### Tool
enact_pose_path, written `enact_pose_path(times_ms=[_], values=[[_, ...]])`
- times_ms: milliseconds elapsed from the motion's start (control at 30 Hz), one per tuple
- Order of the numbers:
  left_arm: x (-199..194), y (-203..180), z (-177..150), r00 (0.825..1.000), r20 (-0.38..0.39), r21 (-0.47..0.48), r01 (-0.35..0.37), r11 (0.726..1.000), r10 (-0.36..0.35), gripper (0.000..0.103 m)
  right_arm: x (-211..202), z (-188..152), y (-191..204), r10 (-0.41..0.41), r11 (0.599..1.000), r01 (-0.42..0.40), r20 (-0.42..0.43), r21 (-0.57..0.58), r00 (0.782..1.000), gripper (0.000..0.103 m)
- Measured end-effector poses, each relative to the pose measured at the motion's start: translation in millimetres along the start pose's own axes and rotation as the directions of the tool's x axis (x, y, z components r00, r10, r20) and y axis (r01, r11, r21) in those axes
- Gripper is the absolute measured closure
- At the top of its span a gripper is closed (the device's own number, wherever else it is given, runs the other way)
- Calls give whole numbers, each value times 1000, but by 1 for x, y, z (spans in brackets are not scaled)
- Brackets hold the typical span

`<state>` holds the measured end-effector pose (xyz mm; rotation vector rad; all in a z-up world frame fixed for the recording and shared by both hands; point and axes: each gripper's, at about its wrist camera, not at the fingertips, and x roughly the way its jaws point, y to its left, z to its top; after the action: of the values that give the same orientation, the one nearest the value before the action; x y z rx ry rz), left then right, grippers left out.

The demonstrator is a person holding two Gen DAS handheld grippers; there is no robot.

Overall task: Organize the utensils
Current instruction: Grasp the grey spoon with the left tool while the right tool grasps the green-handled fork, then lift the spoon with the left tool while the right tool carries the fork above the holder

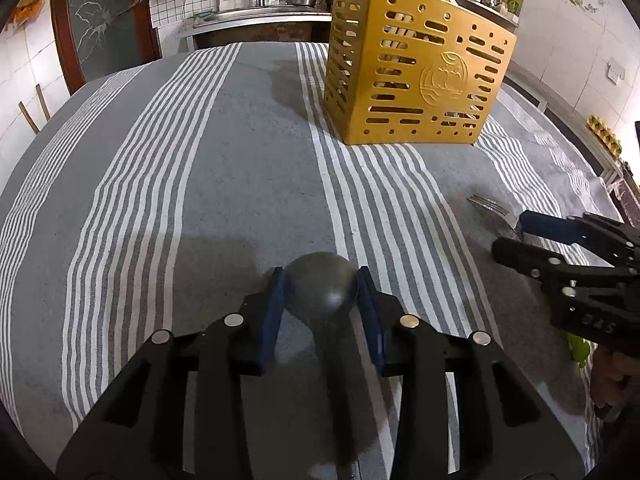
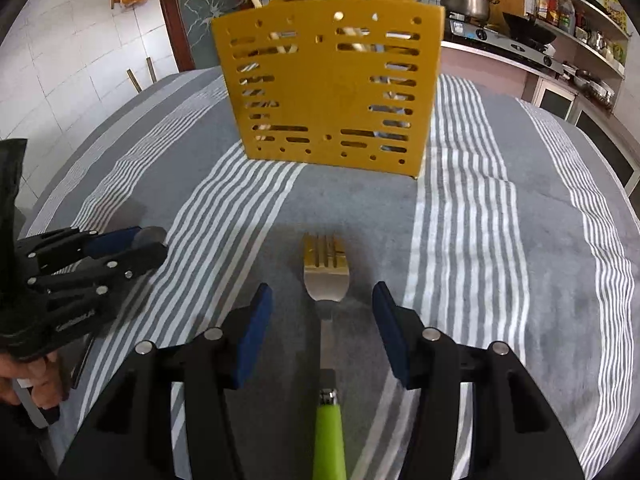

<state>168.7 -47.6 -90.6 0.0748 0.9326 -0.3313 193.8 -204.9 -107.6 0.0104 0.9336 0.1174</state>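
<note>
A yellow perforated utensil holder (image 1: 416,76) stands on the striped cloth and holds chopsticks; it also shows in the right wrist view (image 2: 328,92). My left gripper (image 1: 322,284) is shut on the bowl of a dark spoon (image 1: 322,286). In the right wrist view the left gripper (image 2: 148,244) sits at the left with the spoon in it. My right gripper (image 2: 322,304) is open and straddles a fork (image 2: 325,276) with a green handle (image 2: 328,436) that lies on the cloth. In the left wrist view the right gripper (image 1: 508,236) hovers over the fork's tines (image 1: 486,204).
The table is covered with a grey and white striped cloth (image 1: 200,184). A sink counter (image 1: 256,20) lies behind the table. A stove with a pot (image 2: 466,0) and shelves of jars (image 2: 580,12) stand at the back right.
</note>
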Motion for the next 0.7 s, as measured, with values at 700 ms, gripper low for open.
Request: enact_pose_path(times_ms=[700], values=[[-18,3,7,999,53,-2,-4,1000,4,68,-29,13,-8,27,999,-28,60,25,998,80]])
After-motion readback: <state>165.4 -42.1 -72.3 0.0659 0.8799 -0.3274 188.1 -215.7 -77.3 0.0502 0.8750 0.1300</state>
